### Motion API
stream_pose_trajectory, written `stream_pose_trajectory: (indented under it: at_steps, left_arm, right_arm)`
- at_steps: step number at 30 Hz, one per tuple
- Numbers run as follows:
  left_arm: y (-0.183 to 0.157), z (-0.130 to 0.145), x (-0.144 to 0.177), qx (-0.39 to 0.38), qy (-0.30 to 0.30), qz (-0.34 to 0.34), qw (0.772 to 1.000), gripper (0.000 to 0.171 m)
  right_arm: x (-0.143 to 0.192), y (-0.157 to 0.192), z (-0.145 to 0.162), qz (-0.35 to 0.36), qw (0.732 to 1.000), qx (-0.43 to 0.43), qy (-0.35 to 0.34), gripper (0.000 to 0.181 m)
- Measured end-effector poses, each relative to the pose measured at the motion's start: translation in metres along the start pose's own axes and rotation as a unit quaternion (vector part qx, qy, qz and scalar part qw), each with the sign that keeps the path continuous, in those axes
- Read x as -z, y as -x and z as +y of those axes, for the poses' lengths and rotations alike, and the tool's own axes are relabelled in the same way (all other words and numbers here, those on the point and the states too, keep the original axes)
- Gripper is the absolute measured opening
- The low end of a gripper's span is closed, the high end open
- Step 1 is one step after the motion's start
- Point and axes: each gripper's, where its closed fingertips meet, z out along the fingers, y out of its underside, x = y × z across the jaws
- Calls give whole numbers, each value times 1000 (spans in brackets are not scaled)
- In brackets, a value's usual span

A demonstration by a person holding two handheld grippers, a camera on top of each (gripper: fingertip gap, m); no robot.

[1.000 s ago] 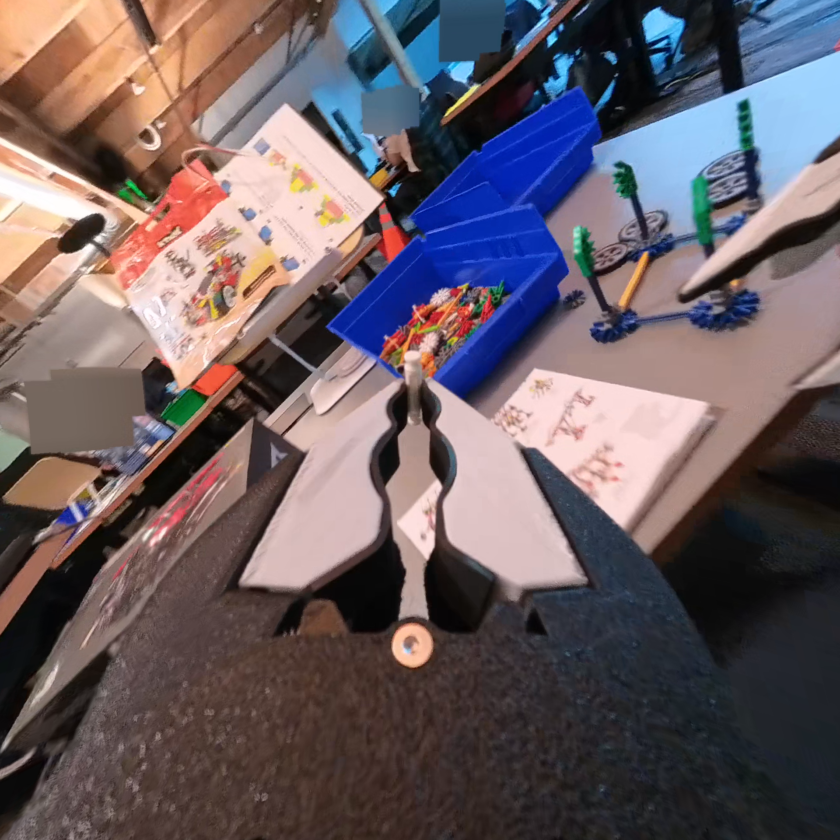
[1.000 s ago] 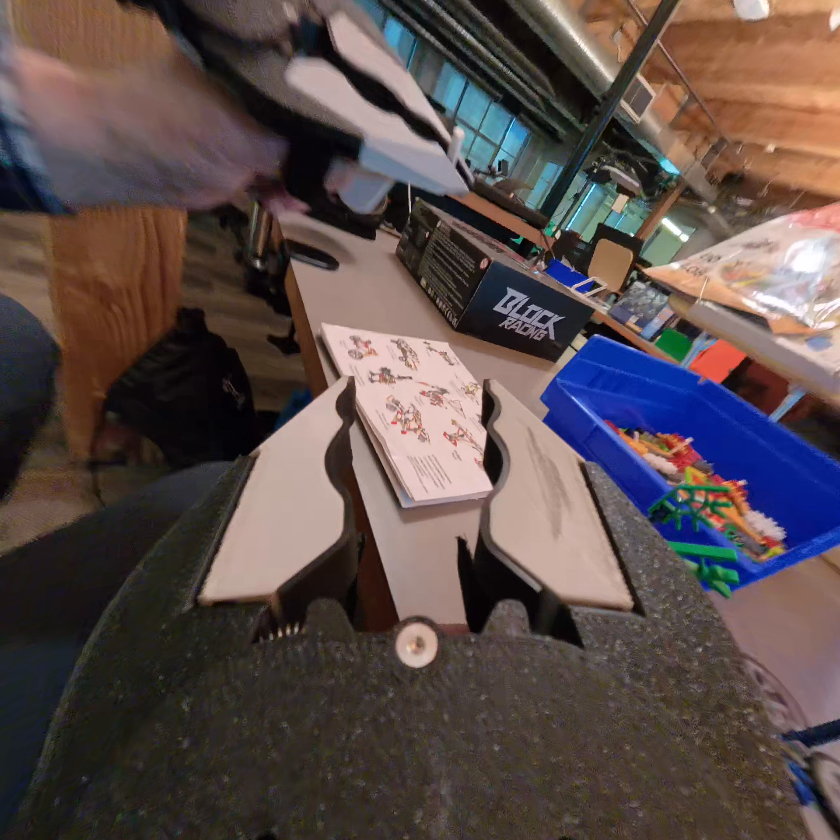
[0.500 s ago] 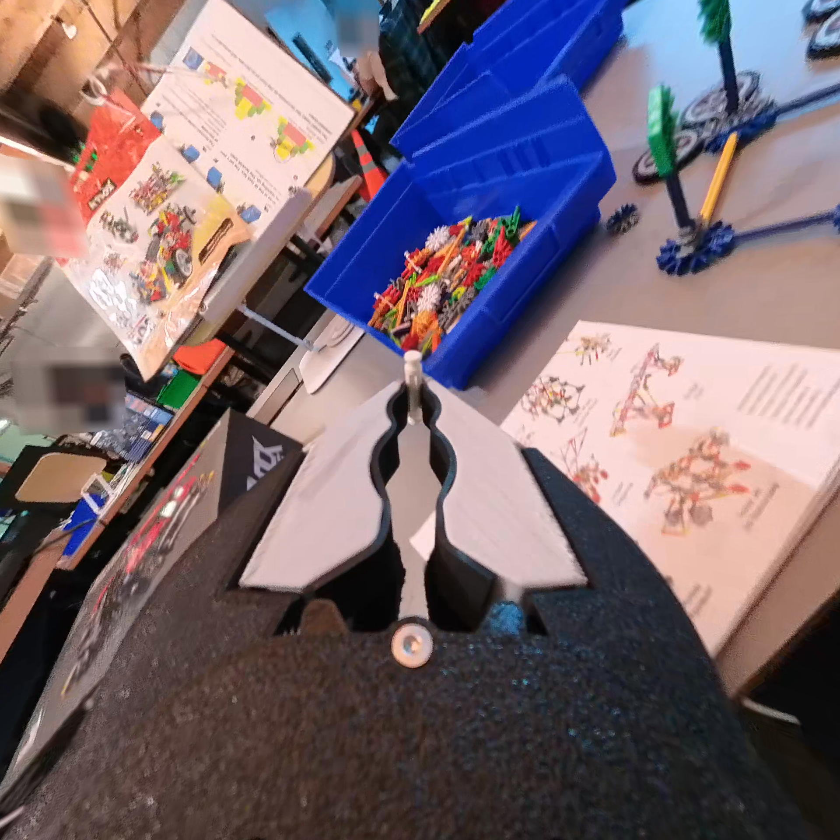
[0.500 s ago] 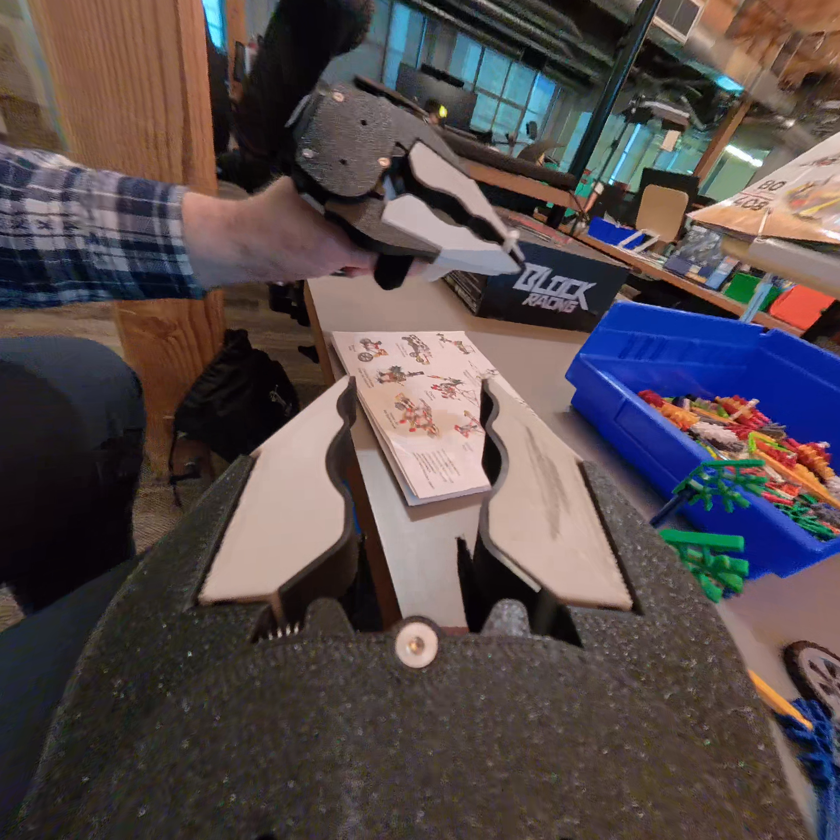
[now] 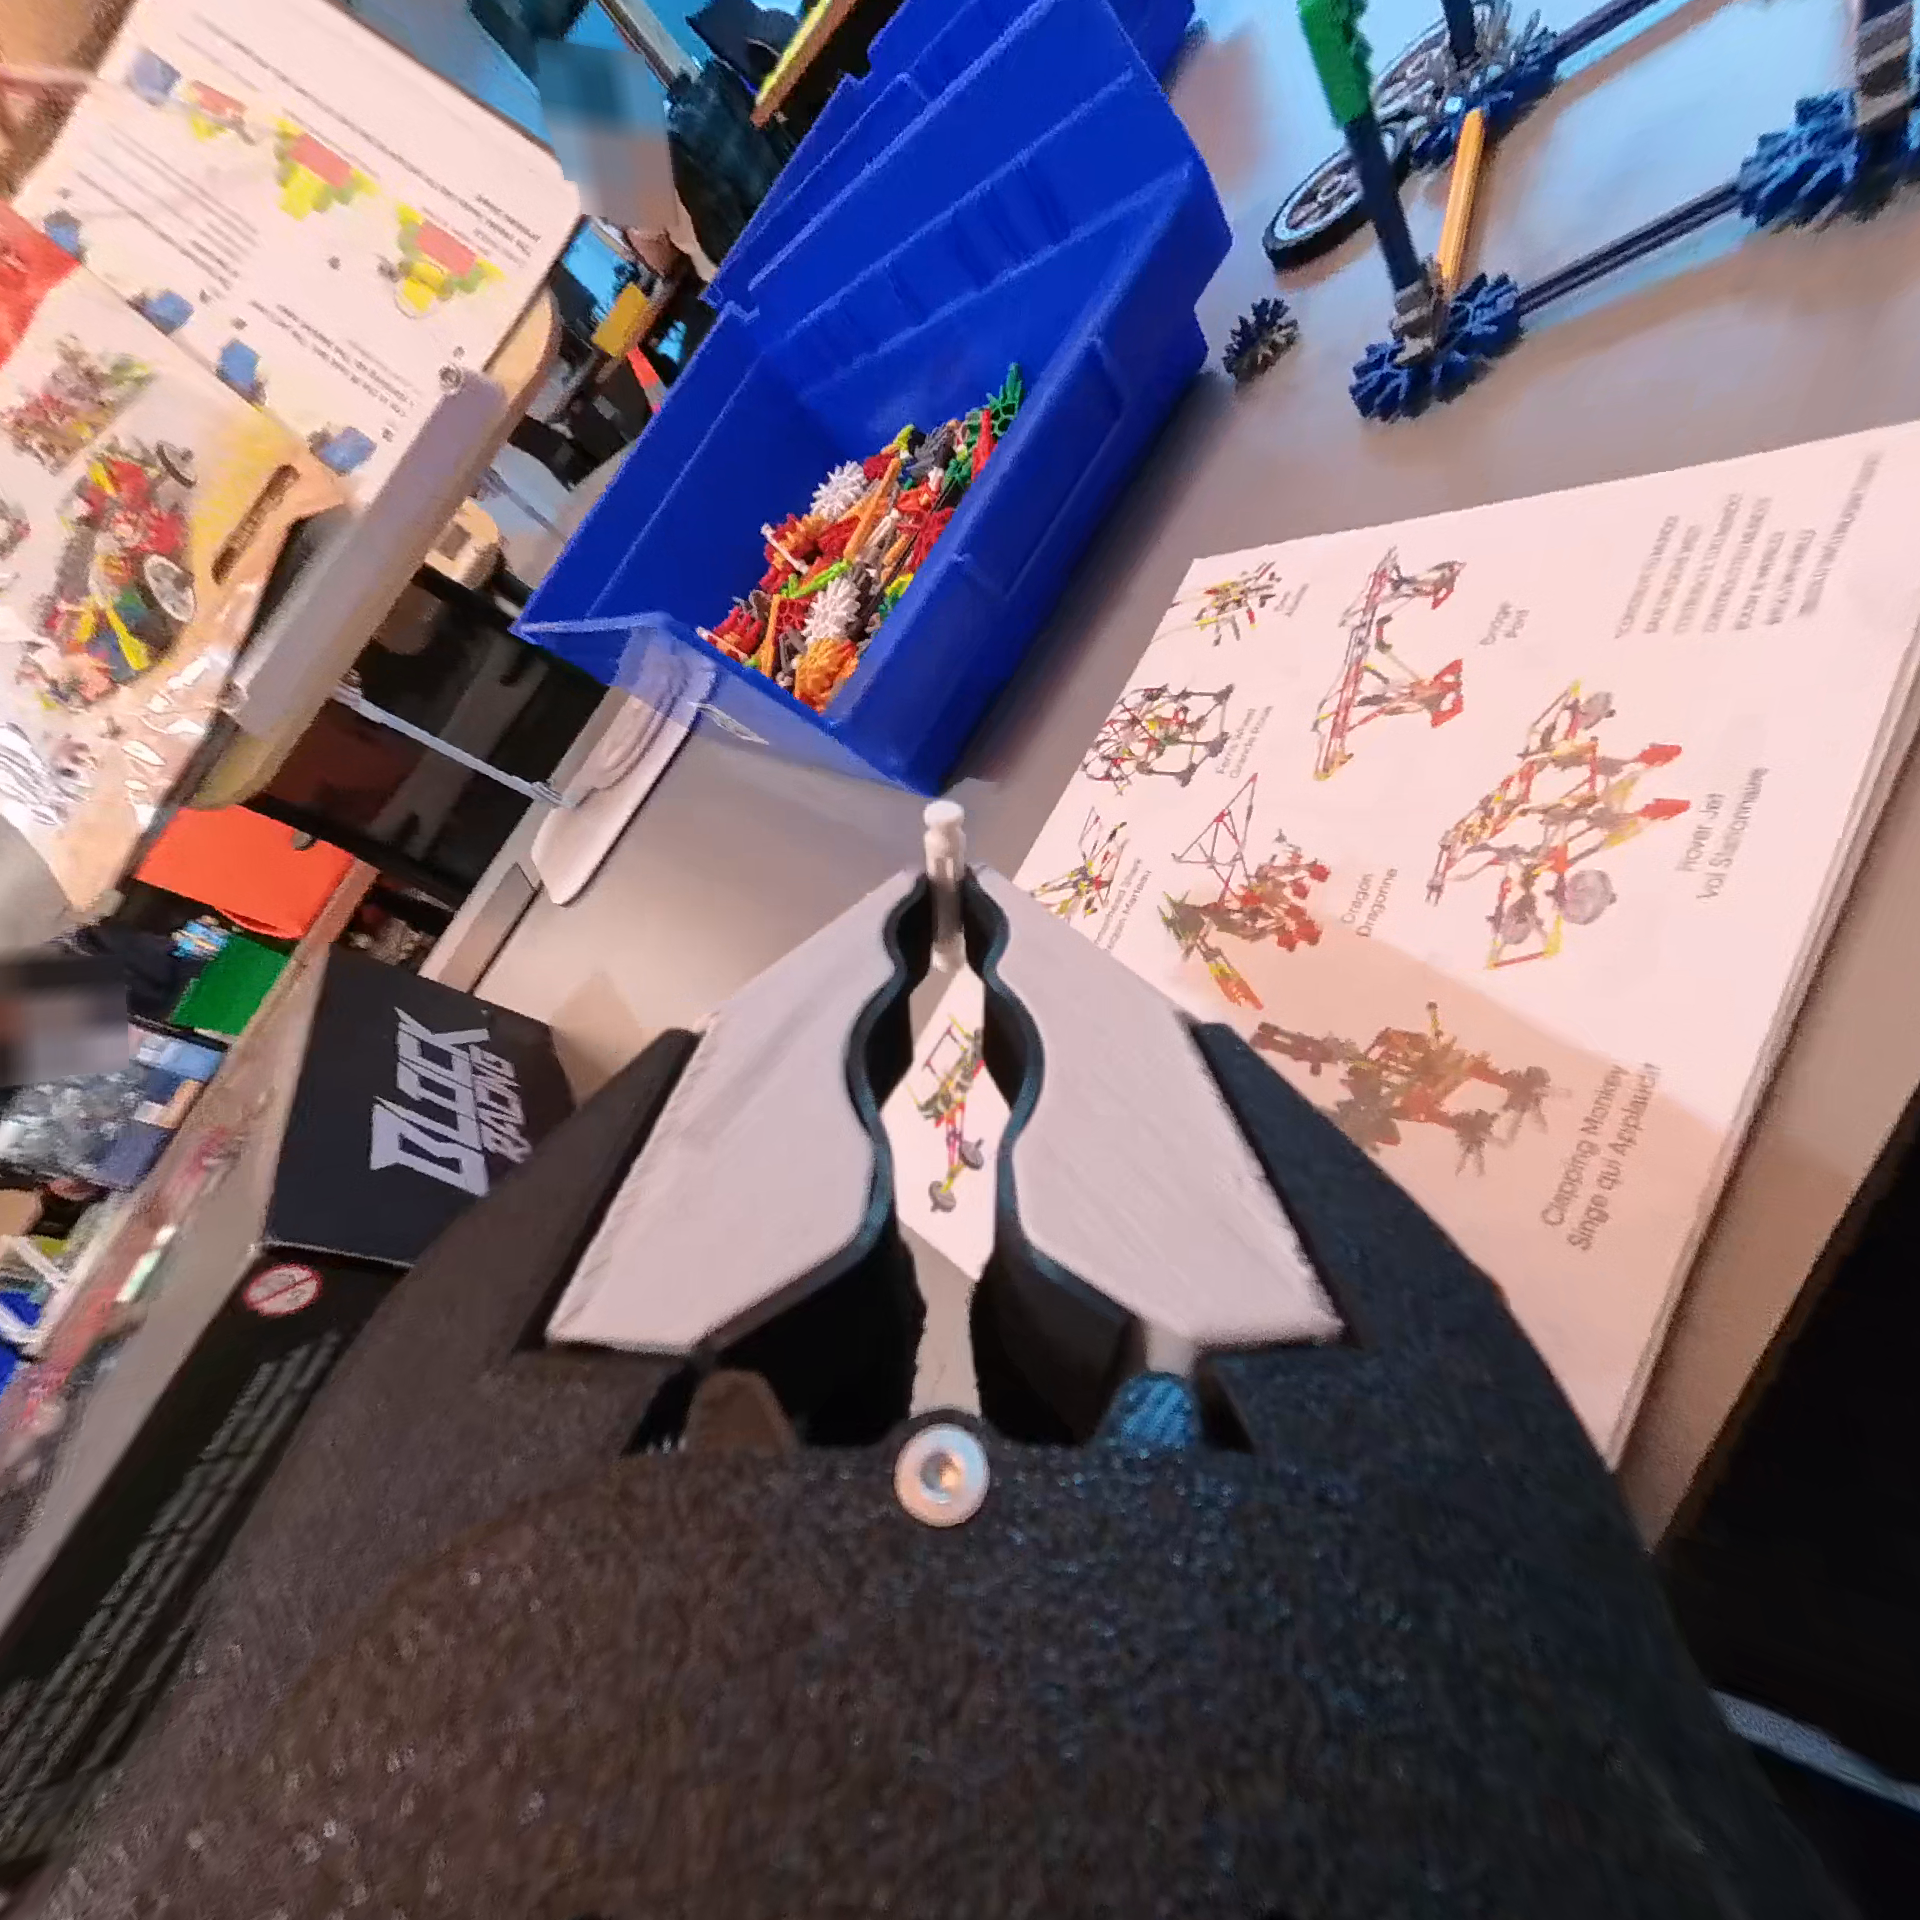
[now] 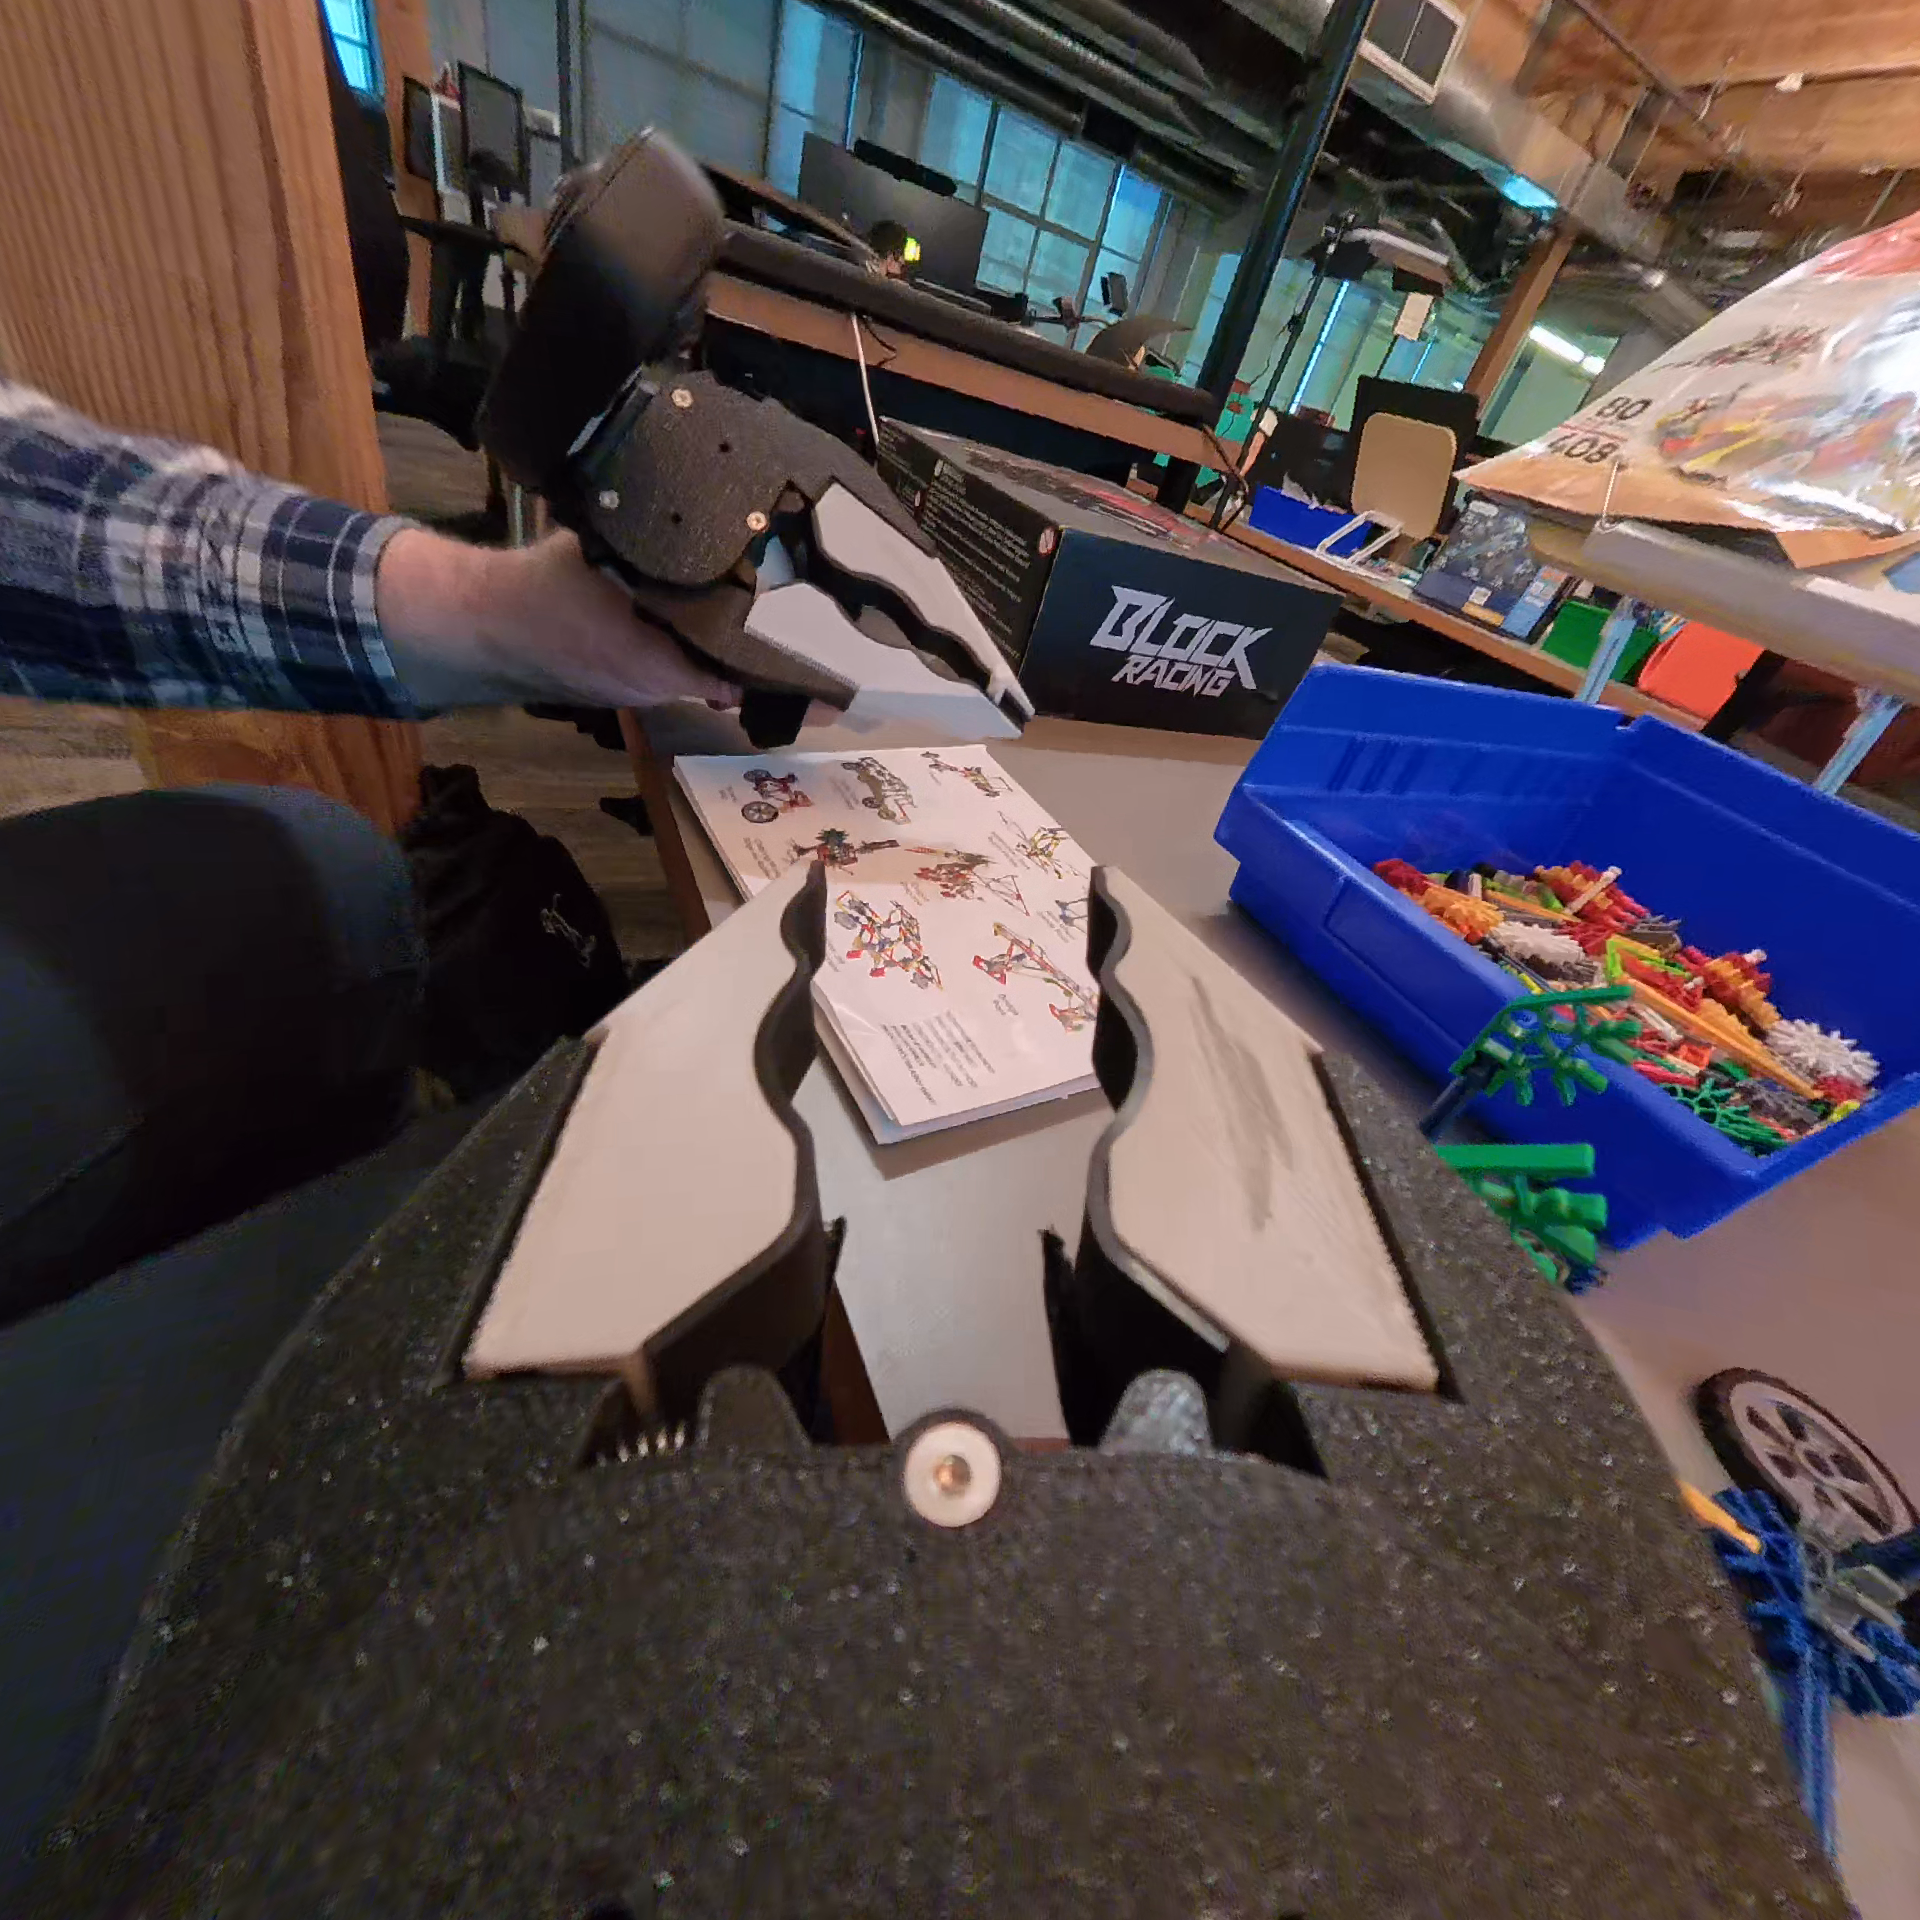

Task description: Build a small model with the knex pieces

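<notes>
Left wrist view: left gripper clenched on a small white rod.
Its fingertips pinched the rod, which stuck out past them, above the grey worktop between a blue bin of mixed coloured construction pieces and an open instruction booklet. A black box lay to the left; a blue rod-and-wheel model stood beyond the booklet.

Right wrist view: right gripper released, holding nothing.
Its fingers stood well apart over the booklet. The left gripper, held in a hand with a plaid sleeve, hovered above the booklet's far edge, near the black box. The blue bin sat to the right.
</notes>
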Motion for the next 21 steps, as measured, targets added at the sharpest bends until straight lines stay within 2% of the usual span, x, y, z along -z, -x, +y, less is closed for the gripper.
stream_pose_trajectory:
  at_steps: [3, 9, 15, 21]
  left_arm:
    - [1, 3, -3, 15, 14, 7, 1000, 2]
    - [-10, 22, -15, -40, 50, -11, 998, 2]
    - [-11, 24, -24, -61, 71, -29, 995, 2]
    - [-19, 22, -30, -79, 82, -24, 993, 2]
  right_arm:
    - [2, 0, -3, 5, 1000, 9, -12, 50]
    - [8, 0, -8, 8, 999, 11, -37, 52]
    - [14, -4, -15, 18, 998, 5, -64, 55]
    - [18, -14, -13, 49, 997, 3, -58, 56]
